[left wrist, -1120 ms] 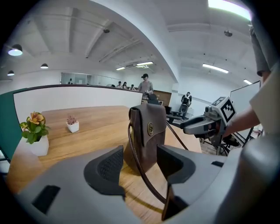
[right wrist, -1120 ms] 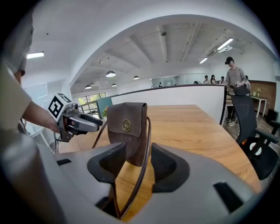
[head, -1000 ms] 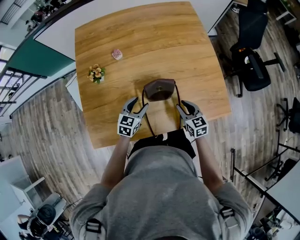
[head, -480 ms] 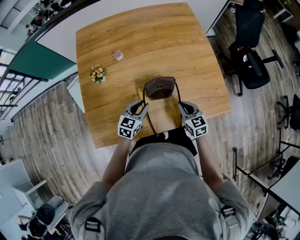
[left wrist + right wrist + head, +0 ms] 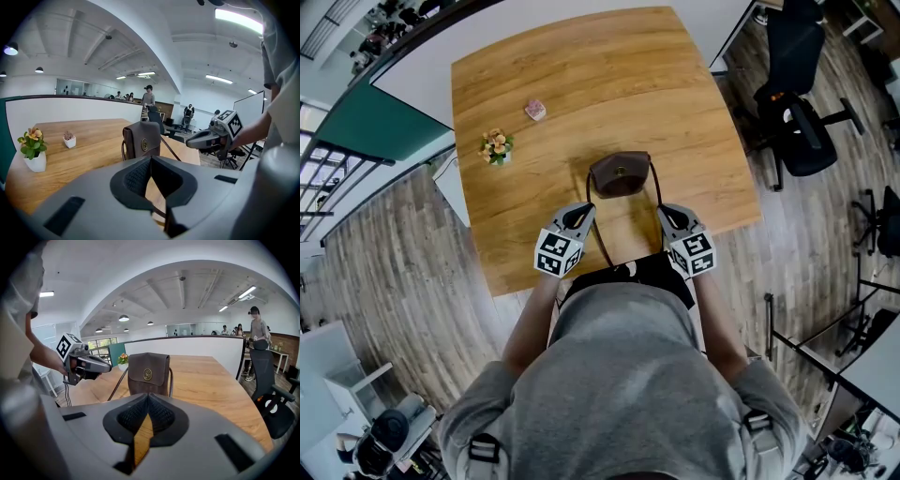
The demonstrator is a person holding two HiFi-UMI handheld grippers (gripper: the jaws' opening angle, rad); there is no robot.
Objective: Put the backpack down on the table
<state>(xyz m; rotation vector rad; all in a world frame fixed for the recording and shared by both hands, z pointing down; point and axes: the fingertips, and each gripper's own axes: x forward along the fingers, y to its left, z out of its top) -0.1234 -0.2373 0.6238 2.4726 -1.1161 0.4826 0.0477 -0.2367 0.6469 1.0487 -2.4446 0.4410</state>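
Note:
The small brown backpack (image 5: 619, 175) stands upright on the wooden table (image 5: 581, 75), near its front edge; it also shows in the left gripper view (image 5: 142, 140) and the right gripper view (image 5: 148, 373). Its thin straps trail toward the person, the left one past the table edge. My left gripper (image 5: 582, 215) sits just left of the bag, short of it, jaws shut with only table showing past the tips (image 5: 151, 159). My right gripper (image 5: 664, 214) mirrors it on the right, shut and empty (image 5: 148, 397). A strap passes beneath the left gripper.
A white pot of flowers (image 5: 494, 145) and a small pink pot (image 5: 534, 110) stand at the table's far left. A black office chair (image 5: 802, 122) is off the right side. People stand in the distant office. The person's body is against the front edge.
Both grippers' jaws went from open to shut and drew back slightly toward the person. The backpack has stayed where it stands.

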